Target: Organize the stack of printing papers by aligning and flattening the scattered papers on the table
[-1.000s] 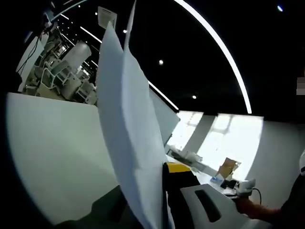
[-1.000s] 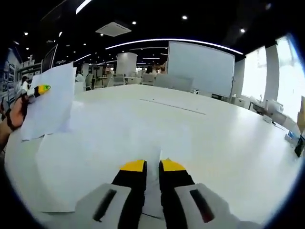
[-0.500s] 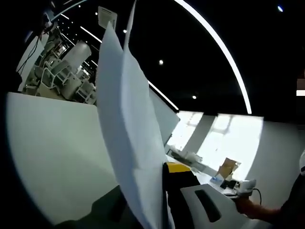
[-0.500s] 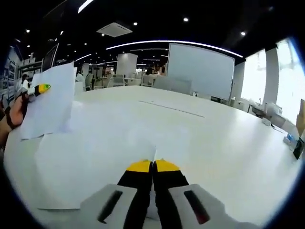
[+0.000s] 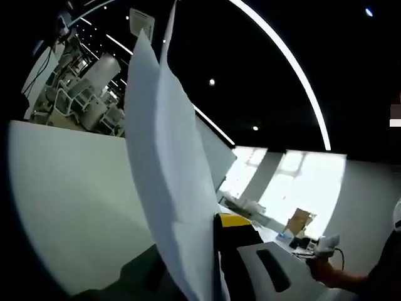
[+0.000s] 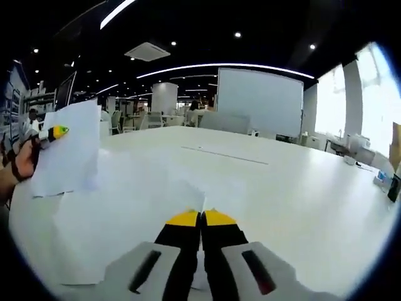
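Several white paper sheets [image 5: 166, 157] stand upright, edge-on, in my left gripper [image 5: 208, 227], which is shut on their lower part. Its yellow-tipped right finger [image 5: 233, 220] shows; the sheets hide the other one. In the right gripper view the same sheets [image 6: 70, 150] hang off the left gripper [image 6: 56, 133] at the far left, held by a hand. My right gripper [image 6: 200, 217] has its yellow tips pressed together on the near edge of a large sheet [image 6: 119, 213] lying on the white table [image 6: 288, 188]. That sheet's corner rises just ahead of the tips.
The table [image 5: 69, 200] stretches wide and bare to the right and far side. A whiteboard [image 6: 260, 103] stands past its far edge, with chairs and desks at the back left. My right gripper [image 5: 326, 243] and a hand sit at the lower right of the left gripper view.
My right gripper's jaws have closed on the edge of the flat sheet, and that view has since tipped up a little. The left gripper and its sheets have stayed put.
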Demonstrator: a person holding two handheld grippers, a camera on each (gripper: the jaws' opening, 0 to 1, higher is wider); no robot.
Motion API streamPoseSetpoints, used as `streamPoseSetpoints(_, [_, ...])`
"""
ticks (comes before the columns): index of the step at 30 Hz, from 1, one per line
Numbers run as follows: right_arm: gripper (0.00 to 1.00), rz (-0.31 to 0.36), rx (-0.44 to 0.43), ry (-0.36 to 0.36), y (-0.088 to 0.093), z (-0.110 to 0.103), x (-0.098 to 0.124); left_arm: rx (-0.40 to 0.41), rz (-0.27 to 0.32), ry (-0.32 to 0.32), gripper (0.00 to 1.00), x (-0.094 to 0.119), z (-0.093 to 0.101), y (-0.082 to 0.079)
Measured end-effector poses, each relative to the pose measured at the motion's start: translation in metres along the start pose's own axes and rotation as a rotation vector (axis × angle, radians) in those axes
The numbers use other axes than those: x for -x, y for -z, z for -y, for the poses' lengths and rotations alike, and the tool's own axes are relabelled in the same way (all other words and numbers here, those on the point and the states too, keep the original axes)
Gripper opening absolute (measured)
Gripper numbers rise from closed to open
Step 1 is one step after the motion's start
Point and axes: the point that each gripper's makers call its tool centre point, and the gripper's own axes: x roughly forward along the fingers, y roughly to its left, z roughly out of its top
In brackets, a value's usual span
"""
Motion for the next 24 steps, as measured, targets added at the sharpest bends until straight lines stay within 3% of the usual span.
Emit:
streamPoseSetpoints(14, [0.00,0.108,0.097,0.024,-0.031,-0.003,0.008,0.003,0.000,0.001,0.07,0.000,0.002,0.001])
streamPoseSetpoints(24, [0.00,0.179,0.072,0.017,-0.050,-0.004,0.014,0.008,0.002,0.002,0.07,0.000,0.001,0.000])
